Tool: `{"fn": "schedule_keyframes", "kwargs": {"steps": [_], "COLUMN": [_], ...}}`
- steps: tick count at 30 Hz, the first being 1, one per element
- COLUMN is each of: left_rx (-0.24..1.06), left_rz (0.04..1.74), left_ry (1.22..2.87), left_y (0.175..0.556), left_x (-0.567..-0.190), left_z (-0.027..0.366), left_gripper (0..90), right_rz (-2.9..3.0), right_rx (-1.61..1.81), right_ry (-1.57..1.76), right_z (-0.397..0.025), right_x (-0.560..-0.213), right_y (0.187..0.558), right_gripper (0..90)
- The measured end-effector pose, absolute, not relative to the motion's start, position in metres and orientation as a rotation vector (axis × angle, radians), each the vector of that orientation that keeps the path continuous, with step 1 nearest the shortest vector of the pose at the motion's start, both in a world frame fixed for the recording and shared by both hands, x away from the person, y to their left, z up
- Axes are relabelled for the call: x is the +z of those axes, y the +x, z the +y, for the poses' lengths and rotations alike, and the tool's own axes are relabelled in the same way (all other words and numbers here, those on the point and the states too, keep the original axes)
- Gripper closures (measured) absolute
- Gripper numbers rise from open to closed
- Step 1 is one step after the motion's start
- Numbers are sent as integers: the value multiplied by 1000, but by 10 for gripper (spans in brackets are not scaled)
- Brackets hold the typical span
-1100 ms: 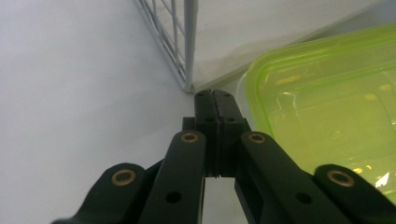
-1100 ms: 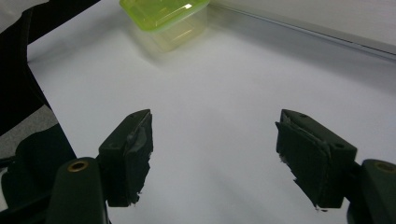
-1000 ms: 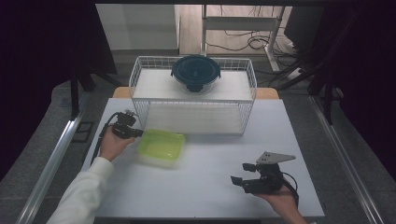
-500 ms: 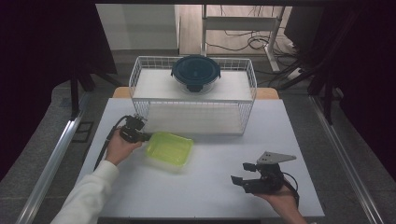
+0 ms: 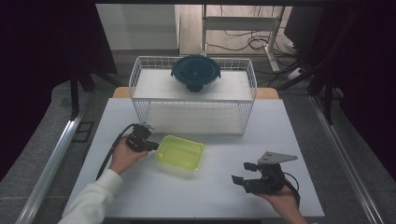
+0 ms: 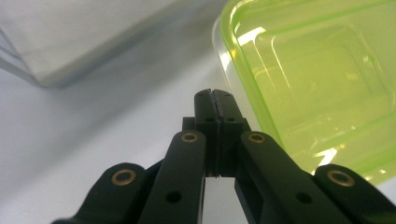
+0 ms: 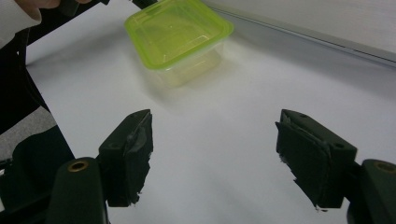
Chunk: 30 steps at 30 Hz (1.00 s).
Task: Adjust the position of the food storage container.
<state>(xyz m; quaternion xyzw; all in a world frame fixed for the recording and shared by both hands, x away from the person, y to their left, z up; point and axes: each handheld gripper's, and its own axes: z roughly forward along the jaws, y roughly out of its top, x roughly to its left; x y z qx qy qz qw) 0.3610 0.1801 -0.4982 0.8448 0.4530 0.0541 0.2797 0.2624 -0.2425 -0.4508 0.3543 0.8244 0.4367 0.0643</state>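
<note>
- Left gripper, jaws pressed together, tips touching the green container's 9 o'clock edge mid-table.
- Right gripper wide open, holding nothing, at the container's 4 o'clock.

No text, label, brand, number or sign can be read on anything in these views.
</note>
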Motion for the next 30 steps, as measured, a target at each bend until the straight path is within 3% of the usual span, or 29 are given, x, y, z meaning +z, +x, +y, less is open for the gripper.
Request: {"fn": "schedule_keyframes", "kwargs": {"steps": [30], "left_rx": [65], "left_rz": [1093], "left_ry": [2219], "left_y": [323], "left_x": [-497], "left_z": [159], "left_gripper": [900], "right_rz": [2499], "right_rx": [1306], "right_ry": [1081], "right_z": [-240], "right_x": [-453], "right_y": [262], "right_gripper": [271]}}
